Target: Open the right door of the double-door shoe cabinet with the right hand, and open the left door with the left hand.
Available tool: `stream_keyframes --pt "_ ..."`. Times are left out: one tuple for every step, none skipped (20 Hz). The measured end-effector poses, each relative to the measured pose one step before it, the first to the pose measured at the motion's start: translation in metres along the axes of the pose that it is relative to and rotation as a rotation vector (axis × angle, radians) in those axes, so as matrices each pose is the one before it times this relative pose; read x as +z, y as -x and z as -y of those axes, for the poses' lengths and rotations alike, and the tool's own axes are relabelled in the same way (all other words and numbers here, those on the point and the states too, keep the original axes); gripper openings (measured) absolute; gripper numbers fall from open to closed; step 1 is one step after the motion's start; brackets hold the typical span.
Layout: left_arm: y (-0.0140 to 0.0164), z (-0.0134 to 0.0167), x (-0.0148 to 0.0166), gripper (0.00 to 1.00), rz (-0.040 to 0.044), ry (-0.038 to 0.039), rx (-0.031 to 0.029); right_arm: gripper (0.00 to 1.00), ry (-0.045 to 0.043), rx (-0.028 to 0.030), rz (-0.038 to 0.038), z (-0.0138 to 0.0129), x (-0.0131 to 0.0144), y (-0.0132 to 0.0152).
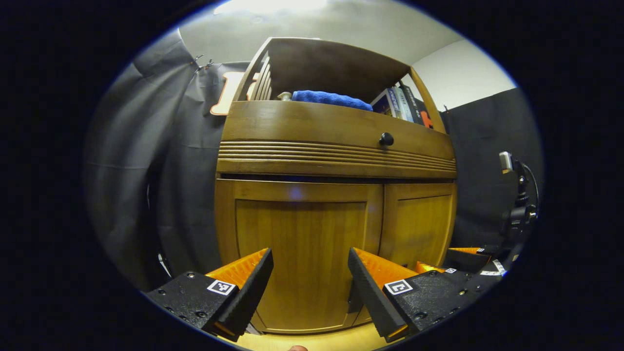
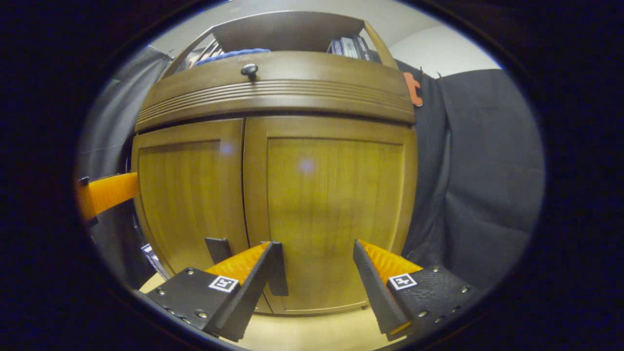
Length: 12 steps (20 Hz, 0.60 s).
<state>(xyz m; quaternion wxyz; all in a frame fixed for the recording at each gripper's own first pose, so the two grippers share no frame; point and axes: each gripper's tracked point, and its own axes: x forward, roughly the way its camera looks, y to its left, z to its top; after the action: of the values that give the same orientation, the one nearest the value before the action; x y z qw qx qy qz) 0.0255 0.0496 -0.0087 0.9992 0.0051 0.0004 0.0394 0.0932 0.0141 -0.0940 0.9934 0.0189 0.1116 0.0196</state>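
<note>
Doors are both shut. The left gripper [image 1: 310, 278] is wide apart before the left door [image 1: 298, 253]. The right gripper [image 2: 316, 273] is wide apart before the right door [image 2: 331, 195].

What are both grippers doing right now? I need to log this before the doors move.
Left gripper: open, holding nothing, facing the closed left door.
Right gripper: open, holding nothing, facing the closed right door.

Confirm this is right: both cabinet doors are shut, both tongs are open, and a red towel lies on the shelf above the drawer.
Not quite: the towel is blue, as the left gripper view shows. The rest holds: left door and right door are shut, left tongs and right tongs open.
</note>
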Motion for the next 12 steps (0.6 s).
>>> stream_keyframes --pt "-0.00161 -0.00463 -0.00191 0.95 -0.00521 -0.0028 0.01782 0.97 -0.00874 0.02476 -0.00706 -0.0085 -0.0048 -0.00501" --pt "-0.00134 -0.00499 -0.00271 0.92 -0.00547 -0.00259 0.01657 0.96 -0.00511 0.0237 -0.0055 -0.00881 -0.00222 -0.0043" --pt "-0.00182 -0.00505 -0.00221 0.95 -0.00619 -0.00361 0.01777 0.95 0.00174 0.02056 -0.00599 -0.00736 -0.00135 -0.00574" --pt "-0.00139 -0.00655 -0.00286 0.92 -0.00694 -0.00401 0.01855 0.91 0.01053 0.0078 -0.00514 -0.00421 0.00003 -0.00554" --pt "-0.00127 -0.0056 -0.00247 0.92 -0.00787 -0.00347 0.01762 0.83 0.00956 0.01305 -0.00842 -0.00474 -0.0037 -0.00715" --pt "-0.00134 -0.00527 -0.00226 0.95 -0.00703 -0.00163 0.01686 0.75 0.00646 0.00227 -0.01597 -0.00239 -0.00376 -0.00618" --pt "-0.0006 -0.00448 -0.00214 0.92 -0.00635 -0.0001 0.01477 0.74 0.00101 0.01107 -0.0148 -0.00418 -0.00311 -0.00634" --pt "-0.00024 -0.00438 -0.00183 0.92 -0.00436 0.00131 0.01139 0.72 0.00309 -0.02028 -0.00735 0.00358 -0.00001 -0.00255" --pt "-0.00056 -0.00422 -0.00072 0.95 -0.00443 0.00065 0.01139 0.62 -0.00966 0.01725 -0.01417 -0.00355 -0.00238 -0.00228" --pt "-0.00141 -0.0034 -0.00177 0.92 -0.00407 -0.00036 0.00951 0.53 -0.01603 0.01898 -0.01784 -0.00537 -0.00372 -0.00332" --pt "0.00018 -0.00236 -0.00091 0.92 -0.00383 -0.00074 0.00734 0.52 -0.00761 -0.00324 -0.0152 -0.00218 -0.0044 -0.00304" --pt "0.00003 -0.0019 -0.00219 0.92 -0.00346 -0.00071 0.00608 0.27 0.00723 -0.00648 0.01368 -0.00058 0.00255 -0.00112"
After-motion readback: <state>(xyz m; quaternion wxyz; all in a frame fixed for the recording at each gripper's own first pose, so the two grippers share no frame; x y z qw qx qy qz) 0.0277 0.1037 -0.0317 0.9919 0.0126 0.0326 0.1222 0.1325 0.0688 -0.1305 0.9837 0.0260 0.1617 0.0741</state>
